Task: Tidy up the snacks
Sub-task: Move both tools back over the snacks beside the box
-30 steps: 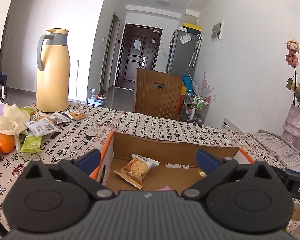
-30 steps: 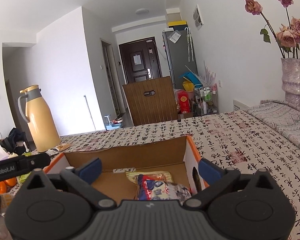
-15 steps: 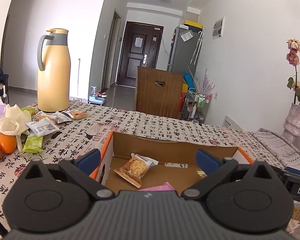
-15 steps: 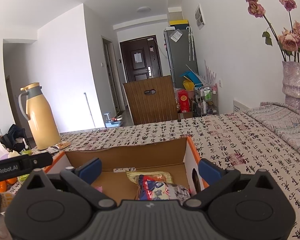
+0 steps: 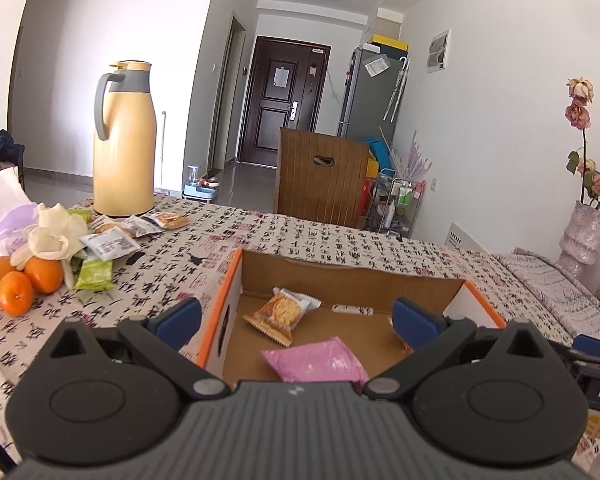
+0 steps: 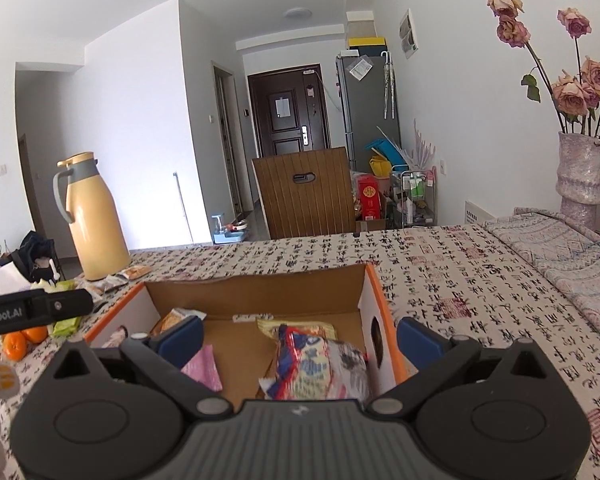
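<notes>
Two grippers, both jaws wide, empty: left gripper (image 5: 296, 320), right gripper (image 6: 298, 340), each low centre of own frame above open orange-rimmed cardboard box (image 5: 236, 276).
Box contents: pink foil packet (image 5: 314, 362), orange biscuit packet (image 5: 276, 314), red-blue printed snack bag (image 6: 320, 364).
Outstanding: loose white and green snack packets (image 5: 108, 246), left of frame, beside tall yellow thermos jug (image 5: 124, 144).
Handling advice: pinch one flat packet by edge, lift clear of oranges (image 5: 20, 282), release low inside box.
</notes>
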A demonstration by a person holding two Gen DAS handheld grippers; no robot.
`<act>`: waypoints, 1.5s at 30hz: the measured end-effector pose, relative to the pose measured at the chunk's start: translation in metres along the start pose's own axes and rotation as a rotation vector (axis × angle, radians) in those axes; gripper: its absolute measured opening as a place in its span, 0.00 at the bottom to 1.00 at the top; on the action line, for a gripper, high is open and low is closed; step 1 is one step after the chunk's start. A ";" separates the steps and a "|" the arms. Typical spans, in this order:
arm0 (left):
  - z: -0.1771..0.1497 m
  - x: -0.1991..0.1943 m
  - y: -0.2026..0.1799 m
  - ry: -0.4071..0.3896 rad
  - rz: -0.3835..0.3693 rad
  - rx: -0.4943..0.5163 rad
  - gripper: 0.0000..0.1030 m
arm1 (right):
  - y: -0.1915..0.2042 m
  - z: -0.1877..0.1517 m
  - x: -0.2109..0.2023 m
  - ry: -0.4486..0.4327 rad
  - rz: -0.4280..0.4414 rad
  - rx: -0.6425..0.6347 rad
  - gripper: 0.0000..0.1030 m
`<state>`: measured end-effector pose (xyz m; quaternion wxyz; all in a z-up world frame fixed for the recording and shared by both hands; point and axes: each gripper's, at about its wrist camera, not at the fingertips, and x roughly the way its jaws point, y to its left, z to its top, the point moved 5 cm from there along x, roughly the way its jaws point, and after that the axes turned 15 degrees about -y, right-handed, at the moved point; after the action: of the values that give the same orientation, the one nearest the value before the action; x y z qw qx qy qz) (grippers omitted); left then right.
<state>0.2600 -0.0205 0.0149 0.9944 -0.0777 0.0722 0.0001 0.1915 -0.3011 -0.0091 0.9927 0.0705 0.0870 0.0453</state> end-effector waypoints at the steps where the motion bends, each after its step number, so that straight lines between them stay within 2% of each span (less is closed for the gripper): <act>1: -0.001 -0.004 0.001 0.003 0.002 -0.001 1.00 | 0.000 -0.001 -0.005 0.003 -0.001 -0.006 1.00; 14: -0.037 -0.052 0.024 0.051 0.033 0.021 1.00 | -0.020 -0.030 -0.055 0.062 -0.026 -0.058 1.00; 25: -0.079 -0.062 0.054 0.131 0.056 0.045 1.00 | -0.040 -0.056 -0.079 0.121 -0.076 -0.094 1.00; 34: -0.087 -0.062 0.056 0.116 0.036 0.040 1.00 | -0.048 -0.064 -0.080 0.155 -0.100 -0.108 1.00; 45: -0.091 -0.063 0.058 0.099 0.027 0.016 1.00 | -0.049 -0.068 -0.078 0.179 -0.077 -0.105 1.00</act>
<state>0.1842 0.0238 -0.0739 0.9901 -0.0685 0.1223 0.0092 0.1069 -0.3484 -0.0698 0.9842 0.0109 0.1757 0.0177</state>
